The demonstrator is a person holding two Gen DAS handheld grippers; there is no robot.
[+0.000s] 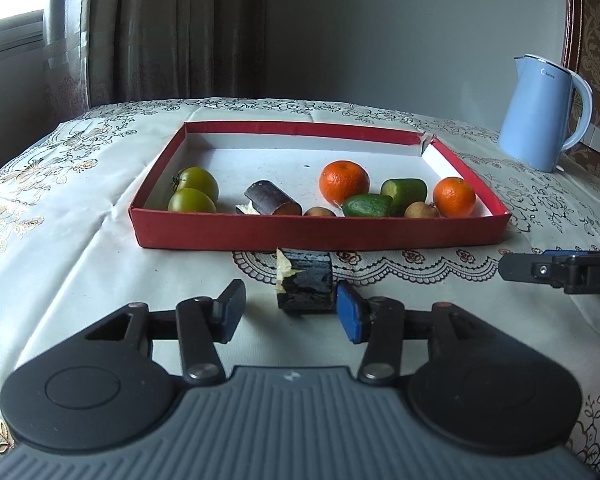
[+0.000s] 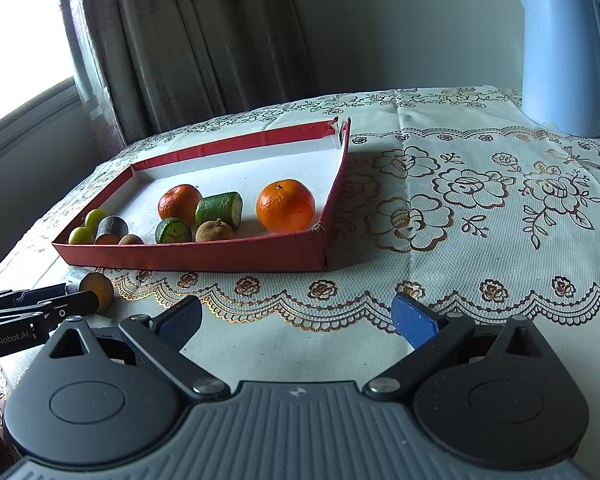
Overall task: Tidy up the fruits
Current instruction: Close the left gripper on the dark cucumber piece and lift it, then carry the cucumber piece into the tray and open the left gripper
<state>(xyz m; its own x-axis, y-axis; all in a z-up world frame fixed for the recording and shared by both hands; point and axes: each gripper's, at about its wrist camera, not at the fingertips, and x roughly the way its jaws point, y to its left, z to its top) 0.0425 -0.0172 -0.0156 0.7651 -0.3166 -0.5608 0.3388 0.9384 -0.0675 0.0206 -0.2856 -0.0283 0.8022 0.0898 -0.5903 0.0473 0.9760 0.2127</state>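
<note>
A red tray [image 1: 320, 232] holds two green tomatoes [image 1: 196, 192], a dark sugarcane piece [image 1: 274, 200], two tangerines [image 1: 344, 182], two cucumber chunks [image 1: 384, 198] and two small brown longans [image 1: 420, 210]. In front of the tray, a second dark sugarcane piece [image 1: 306, 284] lies on the tablecloth. My left gripper [image 1: 290, 314] is open around it: the right pad is at its side and the left pad stands apart. From the right wrist view this piece [image 2: 98, 286] shows its yellow cut end. My right gripper [image 2: 296, 322] is open with nothing between its fingers.
A light blue kettle [image 1: 544, 112] stands at the back right on the flowered tablecloth [image 2: 480, 208]. My right gripper's tip [image 1: 560, 276] reaches in from the right edge of the left wrist view. Curtains and a window lie behind the table.
</note>
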